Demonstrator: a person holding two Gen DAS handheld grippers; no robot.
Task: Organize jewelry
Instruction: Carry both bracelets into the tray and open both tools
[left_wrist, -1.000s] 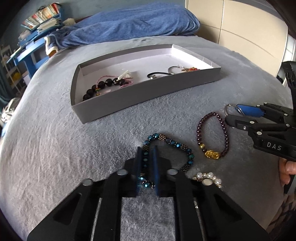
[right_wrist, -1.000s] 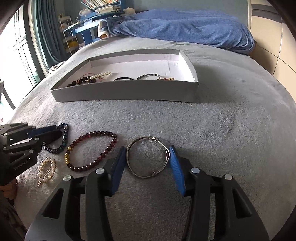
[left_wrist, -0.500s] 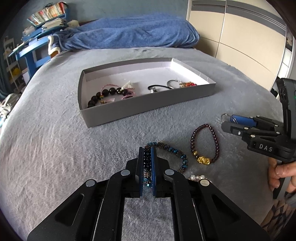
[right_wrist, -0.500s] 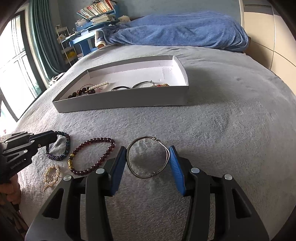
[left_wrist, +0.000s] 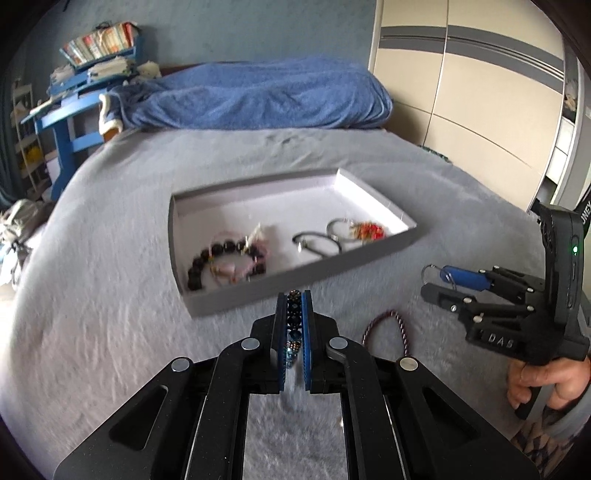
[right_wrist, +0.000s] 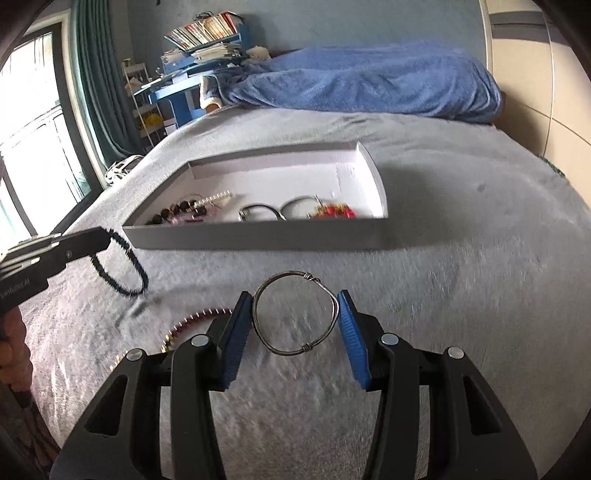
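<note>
Both grippers have lifted off the grey bed (left_wrist: 110, 295). Left view: the left gripper (left_wrist: 294, 314) pinches the blue bead bracelet (left_wrist: 293, 321) just in front of the grey tray (left_wrist: 295, 284). A blue blanket (left_wrist: 258, 96) lies behind the tray.

Right view: the right gripper (right_wrist: 295, 321) squeezes the silver wire bangle (right_wrist: 295, 314) in front of the tray (right_wrist: 258, 236). A window (right_wrist: 33, 147) is left of it.

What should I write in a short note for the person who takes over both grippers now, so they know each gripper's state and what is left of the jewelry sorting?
Left gripper: shut on the blue beaded bracelet, lifted off the grey blanket.
Right gripper: shut on the silver wire bangle, also lifted.
Tray: already holds a black bead bracelet, two dark rings and a red piece.
Left to do: put both held pieces in the tray, then fetch the maroon bead bracelet lying on the blanket.
</note>
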